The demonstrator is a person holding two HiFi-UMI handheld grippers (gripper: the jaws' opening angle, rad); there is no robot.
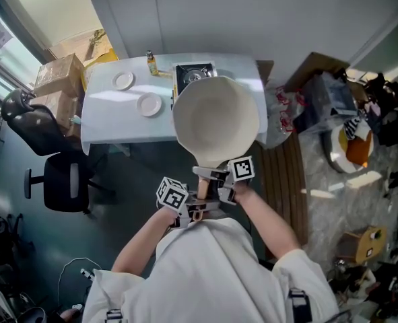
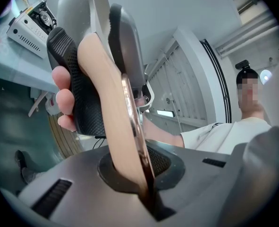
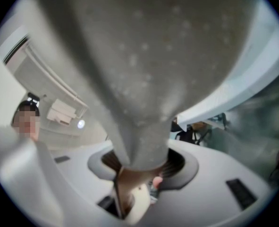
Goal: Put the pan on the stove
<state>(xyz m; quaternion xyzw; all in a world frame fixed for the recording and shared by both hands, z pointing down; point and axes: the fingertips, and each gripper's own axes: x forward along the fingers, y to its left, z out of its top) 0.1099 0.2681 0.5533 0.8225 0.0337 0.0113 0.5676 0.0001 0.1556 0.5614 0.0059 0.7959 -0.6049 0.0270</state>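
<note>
In the head view a cream-lined pan [image 1: 215, 120] hangs in the air in front of the white table [image 1: 104, 123], its bowl overlapping the table's near edge. Its wooden handle [image 1: 203, 188] points back toward me. My right gripper [image 1: 211, 177] is shut on the handle's neck near the bowl, and my left gripper [image 1: 197, 210] is shut on the handle's end. The portable stove [image 1: 194, 75] stands on the table just beyond the pan. The left gripper view shows the handle [image 2: 122, 122] clamped in my left gripper [image 2: 138, 173]. In the right gripper view the pan's grey underside [image 3: 148, 70] fills the picture above my right gripper [image 3: 139, 168].
Two white plates [image 1: 123, 81] [image 1: 149, 104] and a small bottle [image 1: 151, 64] sit on the table left of the stove. A black office chair [image 1: 60, 180] and cardboard boxes [image 1: 57, 73] stand at the left. Bags and clutter [image 1: 360, 126] cover the floor at the right.
</note>
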